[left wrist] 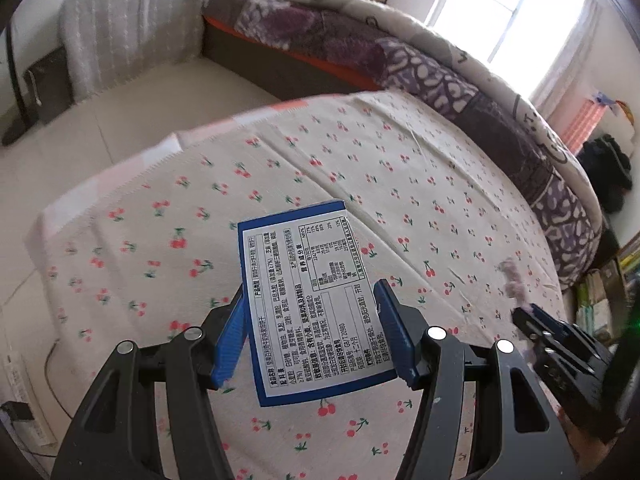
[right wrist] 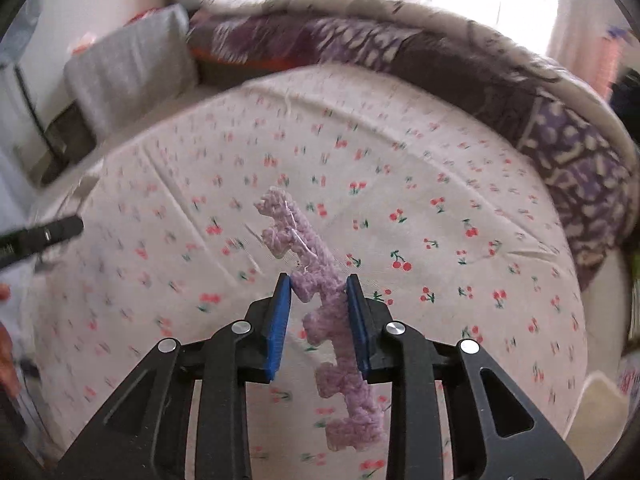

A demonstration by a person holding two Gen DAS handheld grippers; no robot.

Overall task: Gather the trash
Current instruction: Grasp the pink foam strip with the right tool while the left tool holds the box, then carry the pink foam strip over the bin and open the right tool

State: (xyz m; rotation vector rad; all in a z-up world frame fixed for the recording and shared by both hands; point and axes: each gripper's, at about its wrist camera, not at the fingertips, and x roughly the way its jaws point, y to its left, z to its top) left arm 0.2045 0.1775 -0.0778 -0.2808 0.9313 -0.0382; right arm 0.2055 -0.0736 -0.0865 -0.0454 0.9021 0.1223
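A blue carton with a white printed label (left wrist: 296, 264) is held above the cherry-print cloth (left wrist: 400, 168), and my left gripper (left wrist: 311, 288) is shut on its two sides. A fuzzy lilac strip with notched edges (right wrist: 288, 228) hangs lengthwise between the blue pads of my right gripper (right wrist: 318, 280), which is shut on its middle. In the left wrist view the right gripper (left wrist: 532, 320) shows at the right edge with the lilac strip (left wrist: 510, 276) sticking out of it. The left gripper's black tip (right wrist: 44, 234) enters the right wrist view from the left.
The cherry-print cloth (right wrist: 440, 184) covers a wide flat surface below both grippers. A purple patterned quilt (left wrist: 420, 68) lies heaped along its far side. A grey padded seat (left wrist: 128, 36) stands on the pale tiled floor (left wrist: 80, 136) at the far left. A bright window (left wrist: 508, 20) is behind.
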